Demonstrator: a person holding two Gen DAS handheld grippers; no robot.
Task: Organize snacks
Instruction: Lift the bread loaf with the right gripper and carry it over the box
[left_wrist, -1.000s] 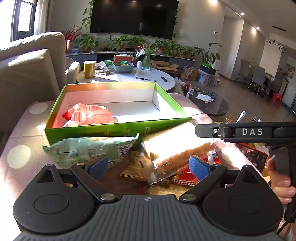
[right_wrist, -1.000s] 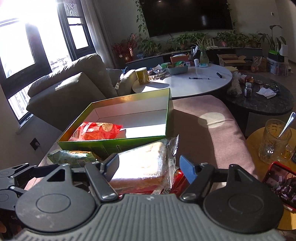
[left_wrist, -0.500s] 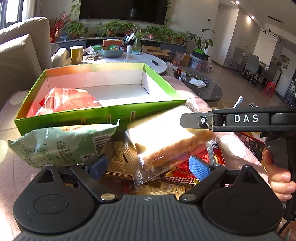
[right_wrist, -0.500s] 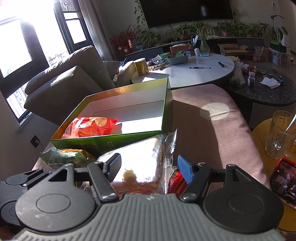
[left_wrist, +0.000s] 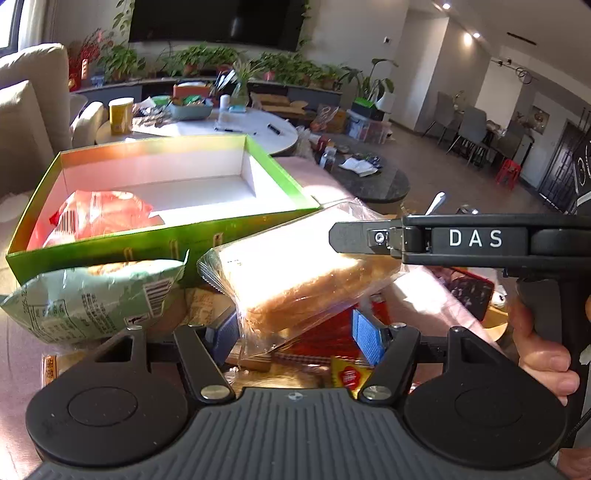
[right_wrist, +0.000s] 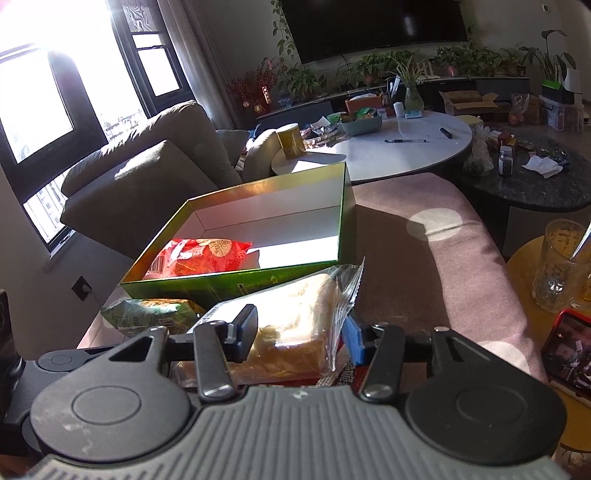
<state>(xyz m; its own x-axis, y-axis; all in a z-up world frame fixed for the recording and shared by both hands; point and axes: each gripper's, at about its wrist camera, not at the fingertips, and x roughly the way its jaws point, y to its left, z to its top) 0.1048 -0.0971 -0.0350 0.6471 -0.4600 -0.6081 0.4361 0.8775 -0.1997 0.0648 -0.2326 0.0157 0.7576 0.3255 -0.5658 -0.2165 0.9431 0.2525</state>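
A clear-wrapped bread pack (left_wrist: 295, 273) lies on a pile of snacks in front of an open green box (left_wrist: 173, 243). My right gripper (right_wrist: 299, 332) has its jaws closed in on the bread pack (right_wrist: 295, 325) from both sides. My left gripper (left_wrist: 295, 332) is open, its blue pads on either side of the bread's near end. A red snack bag (left_wrist: 99, 218) lies inside the box, also in the right wrist view (right_wrist: 199, 258). A pale green bag (left_wrist: 88, 295) lies left of the bread.
Red and yellow packets (left_wrist: 332, 347) lie under the bread. The box (right_wrist: 236, 284) sits on a pink cushioned surface (right_wrist: 424, 258). A glass (right_wrist: 561, 266) and a phone (right_wrist: 569, 354) stand on a yellow side table to the right. A sofa (right_wrist: 147, 177) is behind.
The right gripper's jaws have narrowed onto the bread pack. The left gripper has moved closer to the pile and slightly right. The bread pack has tilted up a little.
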